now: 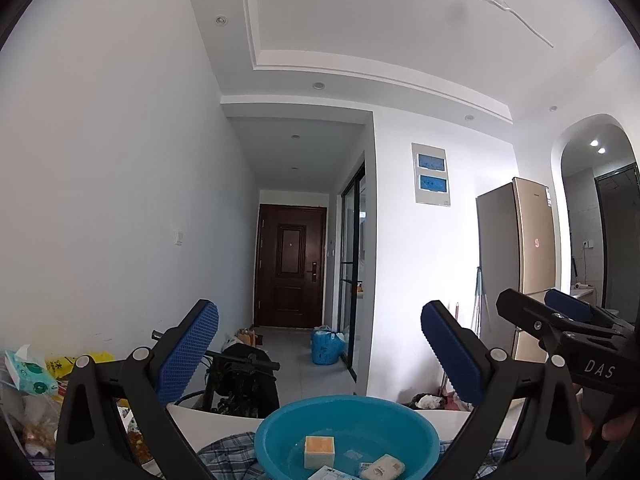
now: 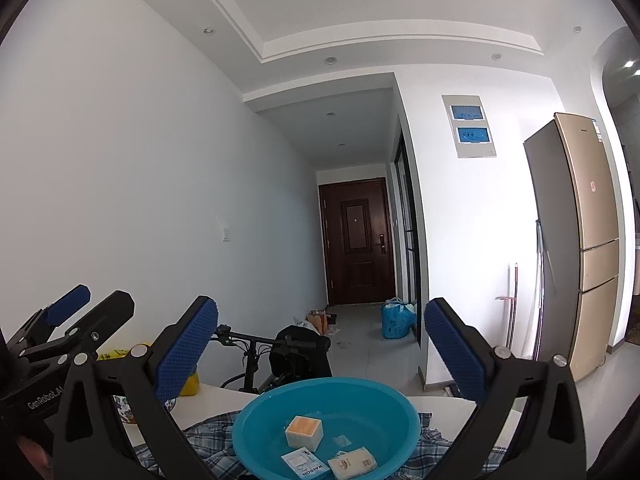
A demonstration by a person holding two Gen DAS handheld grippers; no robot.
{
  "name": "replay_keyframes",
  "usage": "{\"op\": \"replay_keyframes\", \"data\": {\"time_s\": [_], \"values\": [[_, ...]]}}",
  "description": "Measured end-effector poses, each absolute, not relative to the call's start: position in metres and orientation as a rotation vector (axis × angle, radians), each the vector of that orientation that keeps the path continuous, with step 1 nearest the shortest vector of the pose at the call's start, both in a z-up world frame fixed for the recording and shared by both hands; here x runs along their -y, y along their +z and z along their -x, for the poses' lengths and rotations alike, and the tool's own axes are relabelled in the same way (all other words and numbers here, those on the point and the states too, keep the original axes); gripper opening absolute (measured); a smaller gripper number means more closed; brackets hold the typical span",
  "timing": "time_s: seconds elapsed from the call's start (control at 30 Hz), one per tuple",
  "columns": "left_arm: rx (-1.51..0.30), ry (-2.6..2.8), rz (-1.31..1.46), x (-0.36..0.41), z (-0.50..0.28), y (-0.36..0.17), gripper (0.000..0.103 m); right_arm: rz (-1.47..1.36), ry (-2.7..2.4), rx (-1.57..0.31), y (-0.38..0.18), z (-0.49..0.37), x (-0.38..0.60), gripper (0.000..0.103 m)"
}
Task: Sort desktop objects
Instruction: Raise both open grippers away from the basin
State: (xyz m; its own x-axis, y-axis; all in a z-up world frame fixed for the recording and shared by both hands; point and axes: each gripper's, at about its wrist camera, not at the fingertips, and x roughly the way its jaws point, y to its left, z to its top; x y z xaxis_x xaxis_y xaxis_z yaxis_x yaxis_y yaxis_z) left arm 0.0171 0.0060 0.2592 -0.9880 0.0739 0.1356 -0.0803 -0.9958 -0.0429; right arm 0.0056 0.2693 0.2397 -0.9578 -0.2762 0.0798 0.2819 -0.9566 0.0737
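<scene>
**Ana:** While both grippers hang above the near side of the table, how much room is there around the blue basin?

**Ben:** Plenty above it. The left gripper has its jaws spread wide with nothing between them, and the right gripper is the same: wide apart, empty. Each frames the basin from above without touching its rim.

**Ana:** And the basin itself?

**Ben:** It sits on a plaid cloth over the white table, back from the far edge. Inside lie an orange-topped block, a small white box marked RAISON and a cream wrapped bar, close together on the near side of the bottom. The far half of the bottom is bare apart from a small clear scrap.

**Ana:** Beyond the table's far edge?

**Ben:** A bicycle stands just behind it, then open floor runs to a dark door.

**Ana:** What does one camera catch that the other misses?

**Ben:** The left wrist view shows a tissue pack and clutter at the table's left end, and only a corner of the white box. The right wrist view shows that box whole, plus a yellow container by the left gripper. Each view also catches the other gripper at its side, level with it.
</scene>
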Motion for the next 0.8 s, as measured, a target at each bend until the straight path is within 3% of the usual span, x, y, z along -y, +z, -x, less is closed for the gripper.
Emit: {"op": "replay_keyframes", "data": {"time_s": [0.43, 0.8], "values": [[0.086, 3.069, -0.384, -0.006, -0.065, 0.263, 0.103, 0.205, -2.856, 0.108, 0.244, -0.039, -0.270, 0.103], [0.066, 3.065, -0.301, -0.004, -0.073, 0.256, 0.103, 0.197, -2.943, 0.126, 0.250, -0.059, -0.283, 0.103]]}}
